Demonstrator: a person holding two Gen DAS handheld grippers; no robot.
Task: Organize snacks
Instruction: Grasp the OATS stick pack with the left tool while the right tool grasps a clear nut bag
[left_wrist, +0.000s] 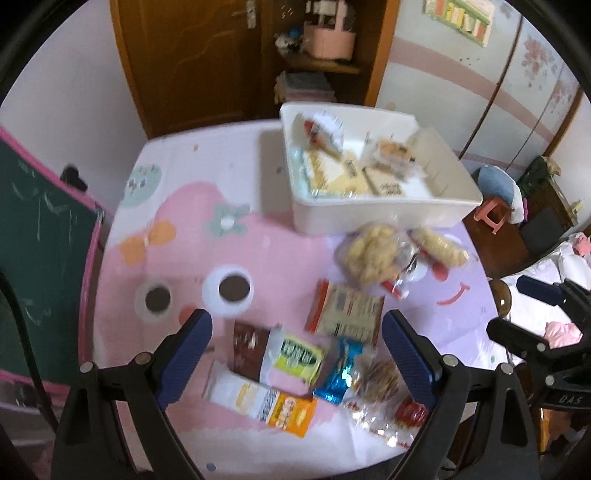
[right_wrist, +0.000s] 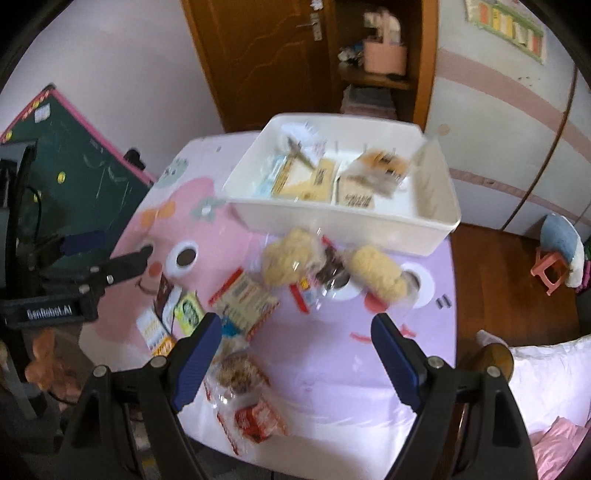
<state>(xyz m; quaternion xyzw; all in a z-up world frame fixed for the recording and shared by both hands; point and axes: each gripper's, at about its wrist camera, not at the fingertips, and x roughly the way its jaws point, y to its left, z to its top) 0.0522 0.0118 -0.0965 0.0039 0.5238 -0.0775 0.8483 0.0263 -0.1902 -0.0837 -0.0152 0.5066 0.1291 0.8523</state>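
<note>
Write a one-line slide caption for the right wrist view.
Open right tongs hover empty over loose snack packets on a pink cartoon tablecloth, with a partly filled white bin beyond.

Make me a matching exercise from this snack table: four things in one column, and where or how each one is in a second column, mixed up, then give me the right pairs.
Things
1. white bin
2. blue packet
3. puff bags
4. right hand-held gripper

Places or states
A. between the left hand-held gripper's fingers in its own view, untouched
B. open and empty above the table
C. at the table's far end, already holding snacks
D. lying on the cloth just in front of the bin

Pairs: 1-C, 2-A, 3-D, 4-B
</note>
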